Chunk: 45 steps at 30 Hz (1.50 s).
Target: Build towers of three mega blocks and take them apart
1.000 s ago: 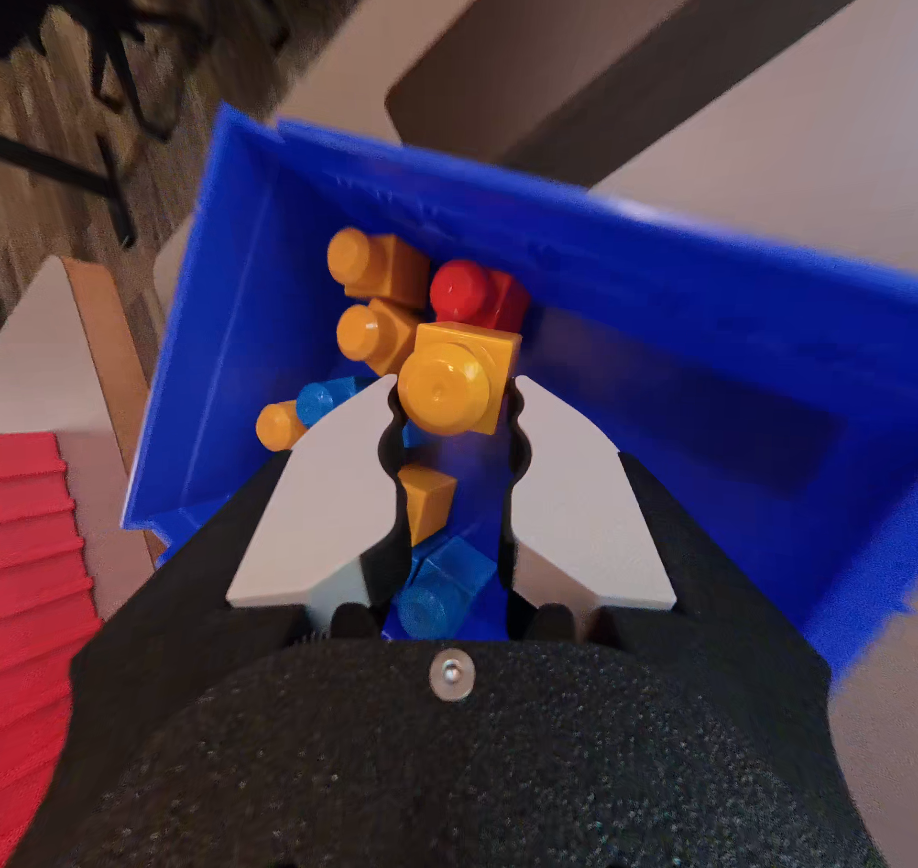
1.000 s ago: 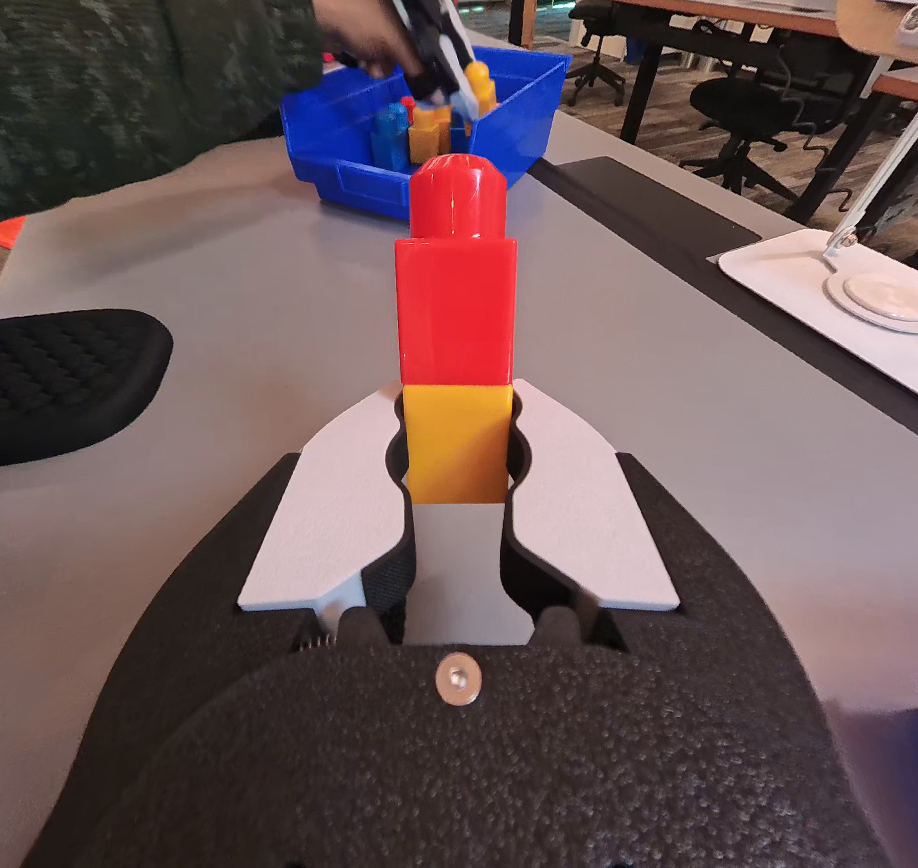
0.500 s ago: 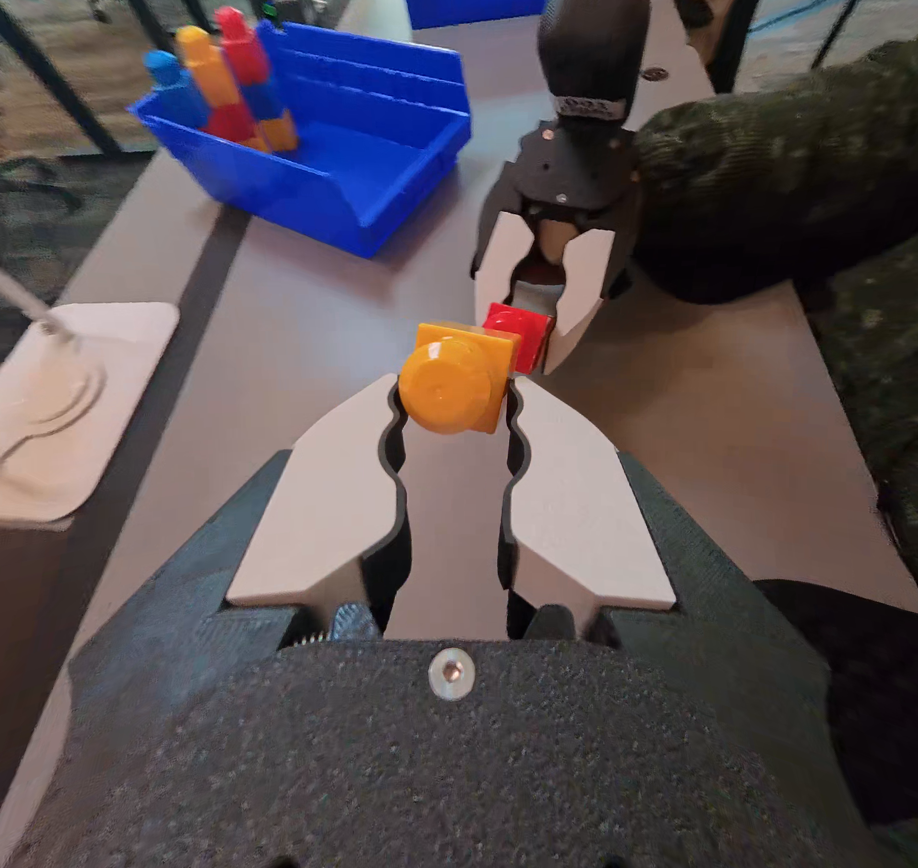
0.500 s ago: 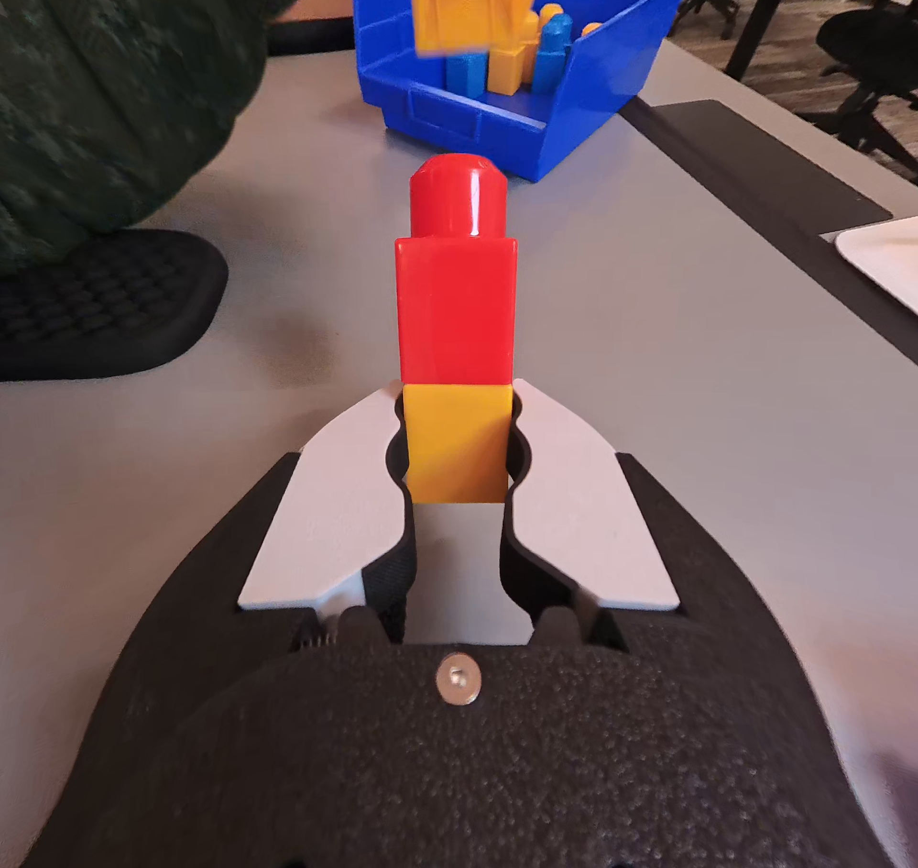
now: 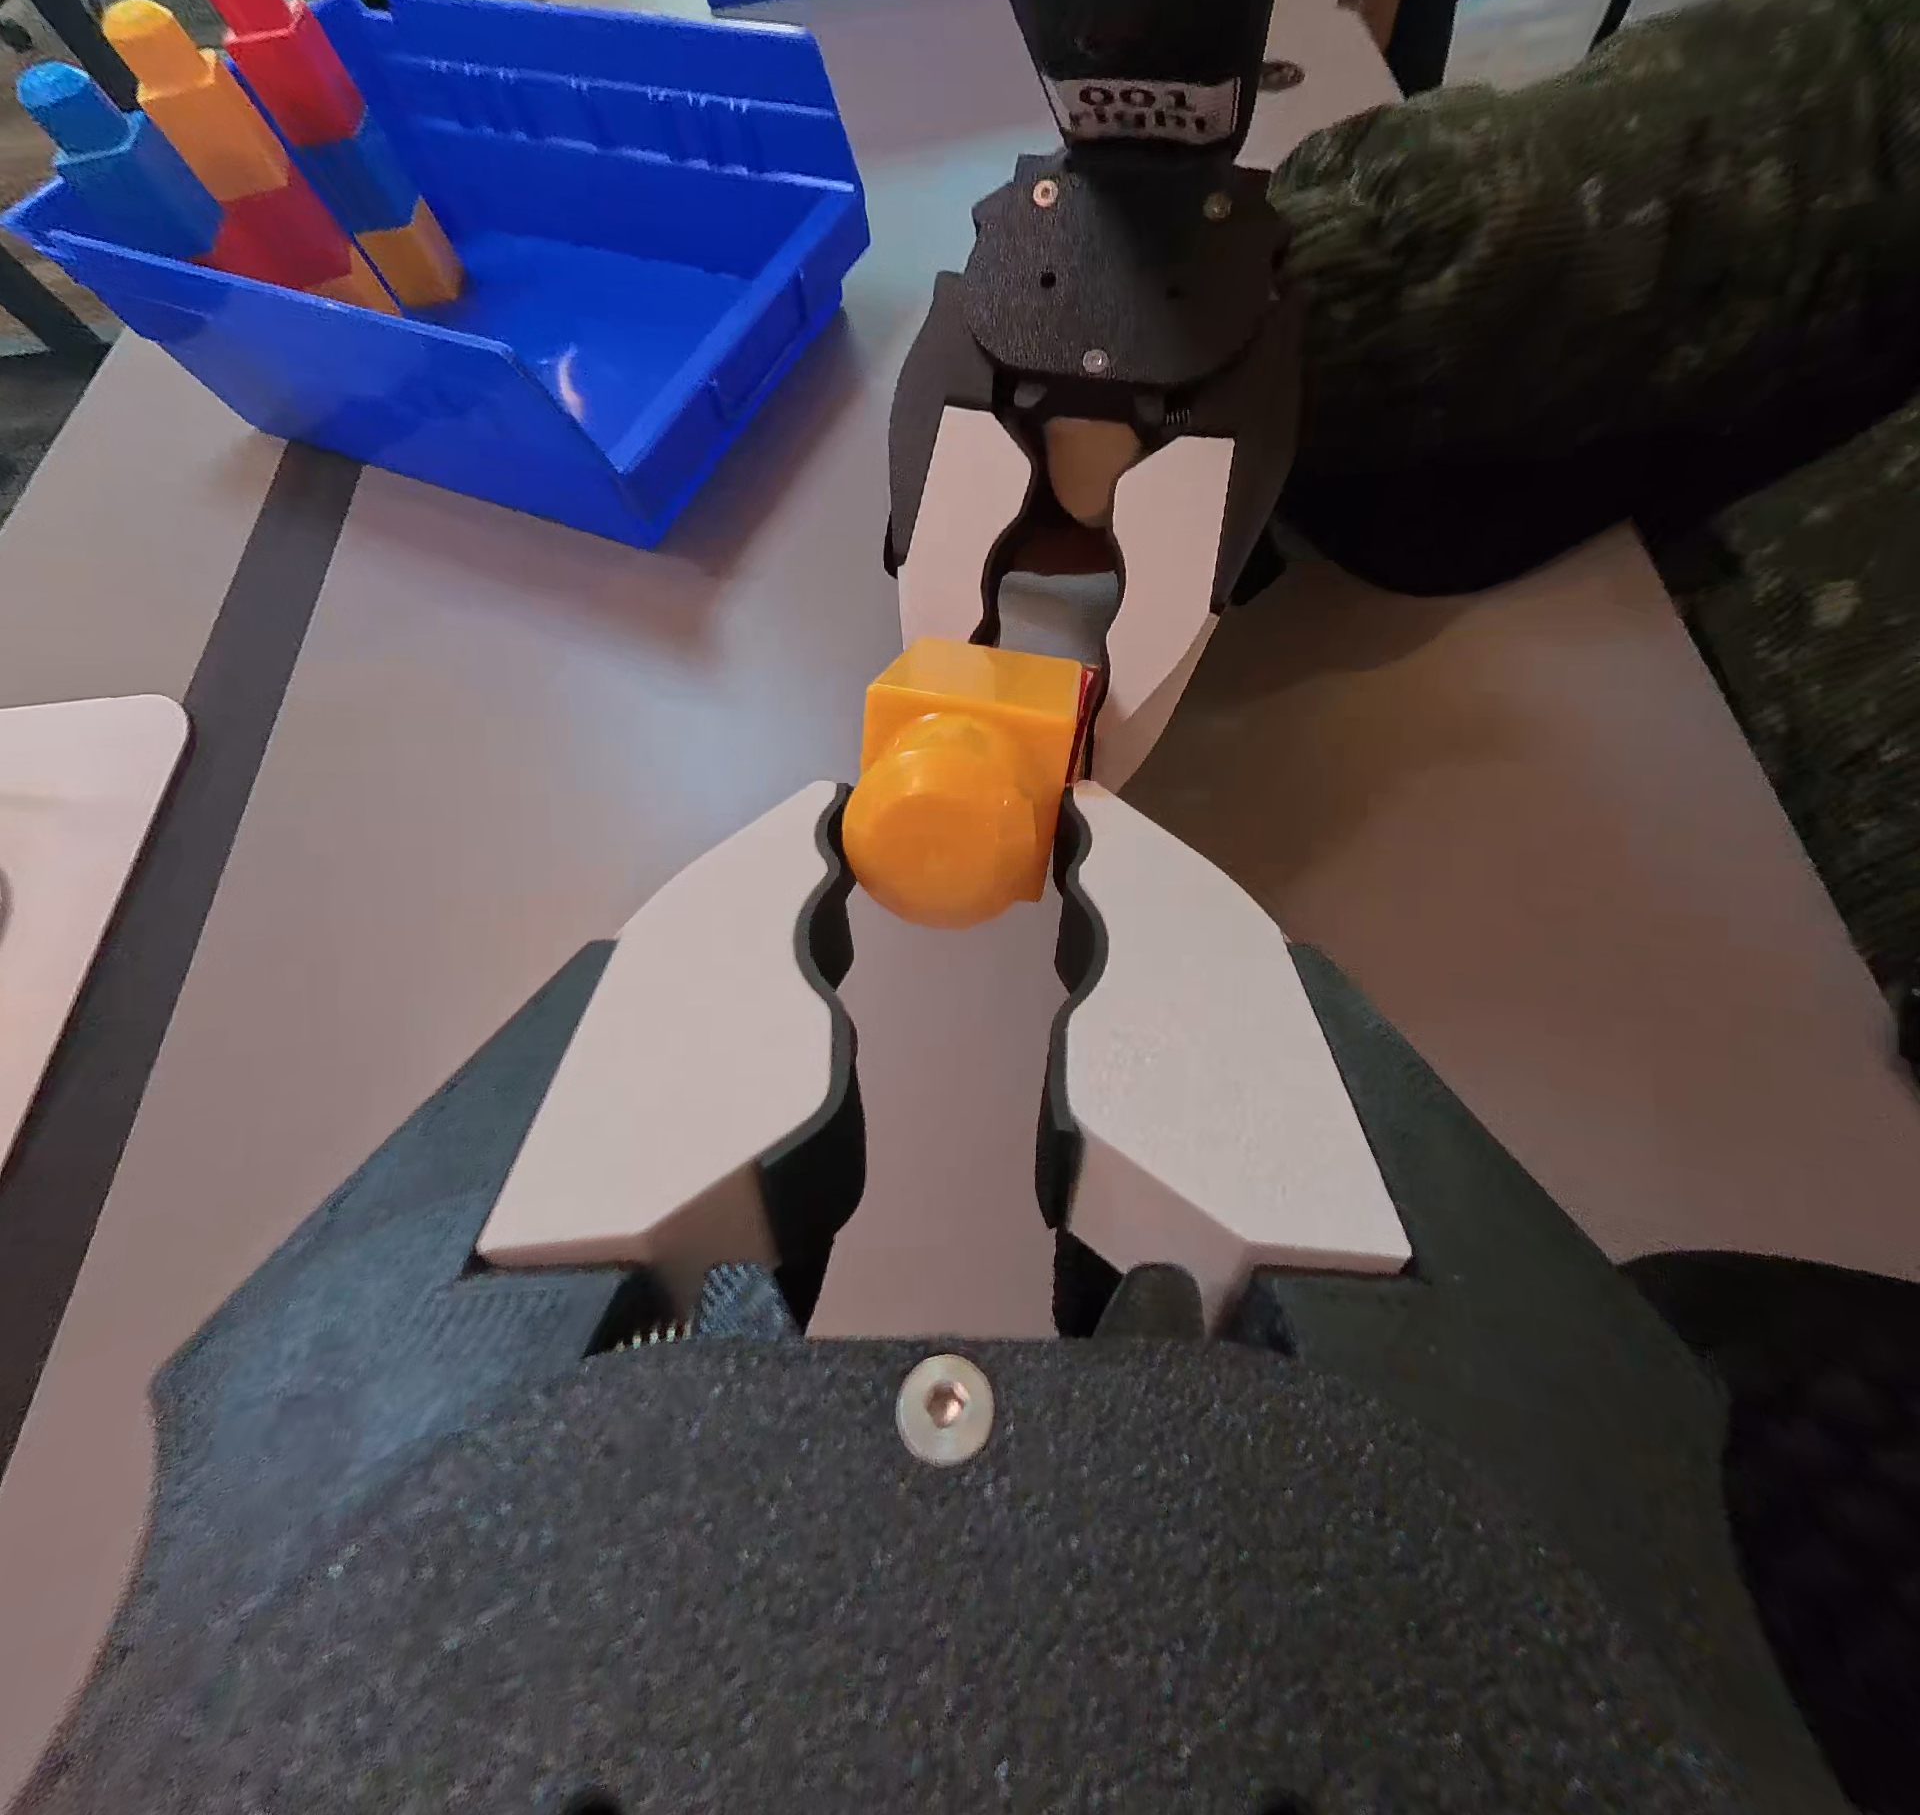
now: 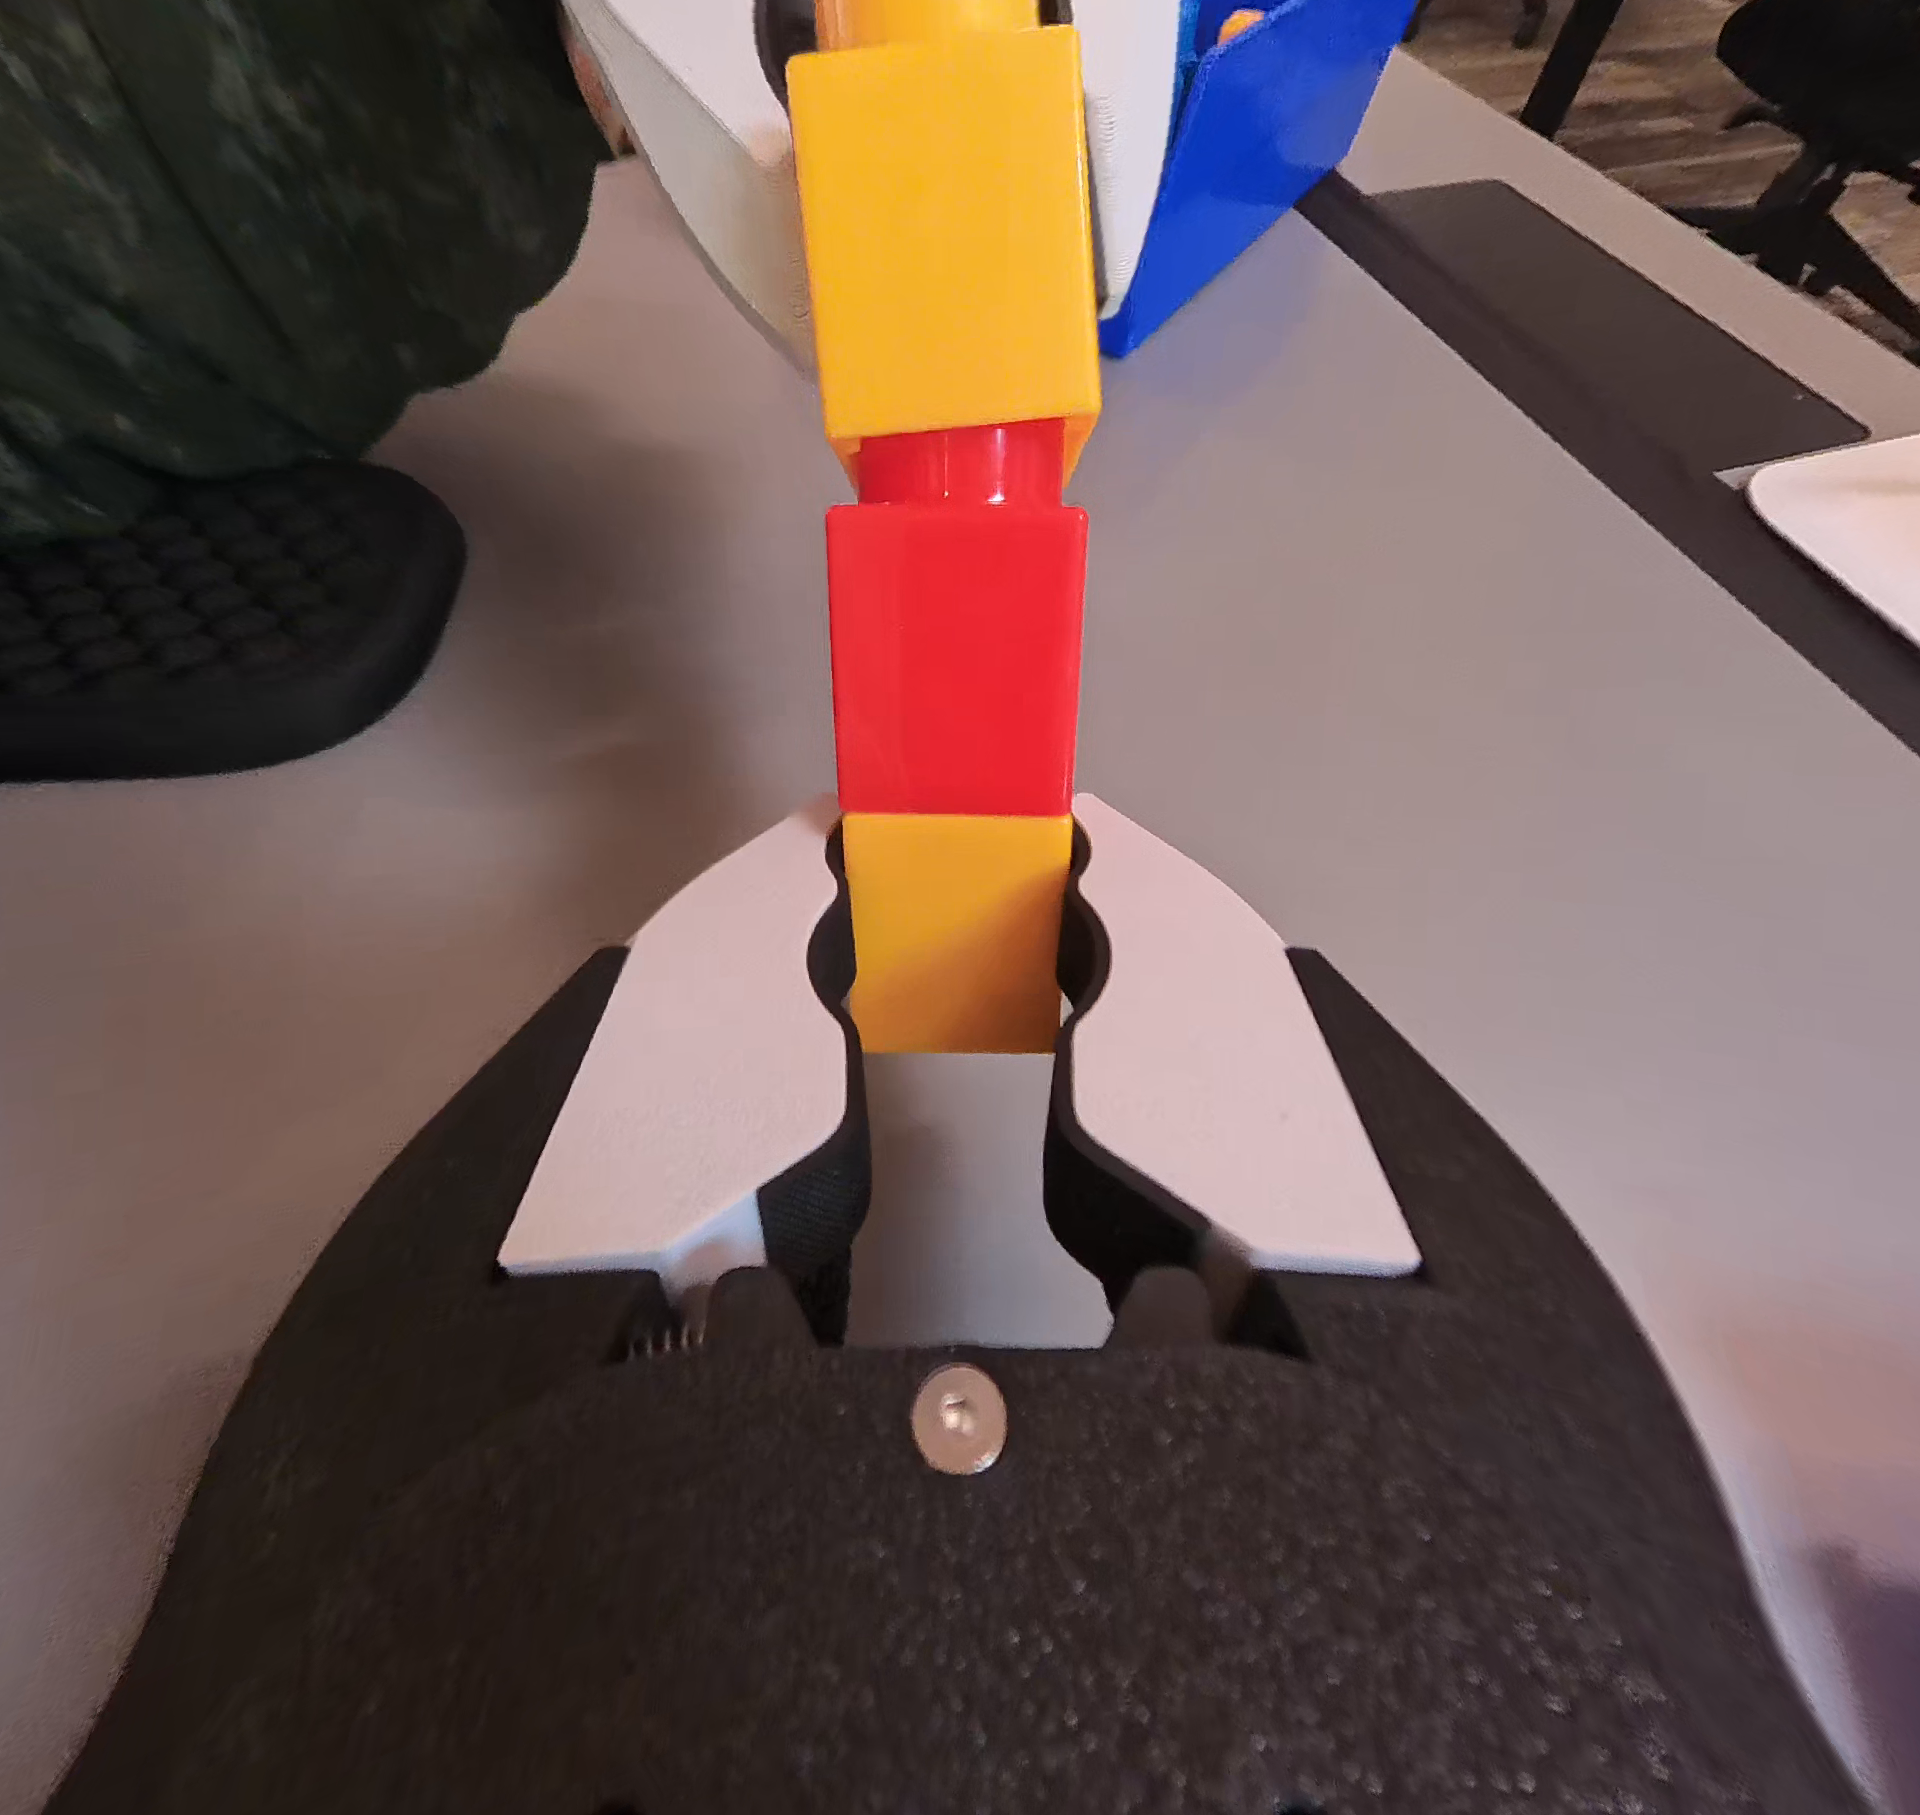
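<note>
The relation that matters is the line-up of the top yellow block (image 6: 951, 238) with the red block (image 6: 954, 659) beneath it. In the right wrist view the two sit on one vertical axis at frame centre, and the yellow block's hollow base has swallowed only part of the red stud, a band of which shows between them. So the seating looks unfinished, and the push called for runs straight down that axis.

The left tool (image 5: 948, 835) is clamped narrowly on the top yellow block near its stud end, the block sticking forward from its tips toward upper centre of the left wrist view. The right tool (image 6: 954, 918) grips the bottom yellow block (image 6: 954, 934) of the tower on both sides, with the tower rising directly ahead of it (long axis upright in its frame). The two tools face each other across the tower, nearly tip to tip, above the grey tabletop (image 5: 520, 726).

In the upper left of the left wrist view, a blue bin (image 5: 644, 394) holds three finished towers (image 5: 260, 176) leaning together.
</note>
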Each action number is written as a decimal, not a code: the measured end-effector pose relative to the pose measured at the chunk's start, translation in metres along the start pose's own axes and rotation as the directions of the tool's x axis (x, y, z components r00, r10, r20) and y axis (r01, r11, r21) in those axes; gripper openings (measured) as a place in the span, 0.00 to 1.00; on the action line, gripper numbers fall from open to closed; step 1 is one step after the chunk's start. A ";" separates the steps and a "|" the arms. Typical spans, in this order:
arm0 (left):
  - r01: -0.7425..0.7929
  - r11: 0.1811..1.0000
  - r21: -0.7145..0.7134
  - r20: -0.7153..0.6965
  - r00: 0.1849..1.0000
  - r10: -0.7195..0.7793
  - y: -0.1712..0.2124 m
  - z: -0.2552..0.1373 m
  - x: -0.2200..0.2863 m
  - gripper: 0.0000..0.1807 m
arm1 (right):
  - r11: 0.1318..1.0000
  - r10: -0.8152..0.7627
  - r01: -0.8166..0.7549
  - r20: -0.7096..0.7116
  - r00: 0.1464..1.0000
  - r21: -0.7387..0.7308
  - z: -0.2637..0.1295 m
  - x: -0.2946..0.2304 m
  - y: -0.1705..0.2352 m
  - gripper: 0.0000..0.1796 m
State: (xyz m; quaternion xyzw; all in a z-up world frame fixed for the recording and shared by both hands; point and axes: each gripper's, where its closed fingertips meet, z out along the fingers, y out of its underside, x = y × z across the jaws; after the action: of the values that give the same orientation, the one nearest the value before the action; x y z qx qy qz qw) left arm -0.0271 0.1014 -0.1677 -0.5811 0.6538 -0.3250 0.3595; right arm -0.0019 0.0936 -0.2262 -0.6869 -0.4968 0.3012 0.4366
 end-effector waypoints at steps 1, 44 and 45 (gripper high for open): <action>-0.006 1.000 -0.020 0.001 1.000 0.006 0.002 0.001 0.001 0.20 | 1.000 -0.002 0.002 0.002 1.000 -0.012 0.001 -0.001 0.002 0.20; -0.022 0.974 0.226 -0.018 0.999 0.027 -0.045 0.045 0.017 0.21 | 0.981 0.066 -0.078 0.074 0.995 0.178 -0.023 -0.008 -0.037 0.24; -0.023 0.983 0.181 0.008 1.000 0.022 -0.038 0.043 0.011 0.20 | 0.985 0.070 -0.079 0.067 0.995 0.151 -0.023 -0.005 -0.033 0.28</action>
State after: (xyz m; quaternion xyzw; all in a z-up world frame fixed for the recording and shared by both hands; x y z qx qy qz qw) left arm 0.0285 0.0855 -0.1594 -0.5394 0.6270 -0.3775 0.4164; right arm 0.0017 0.0858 -0.1870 -0.6597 -0.4592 0.3759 0.4612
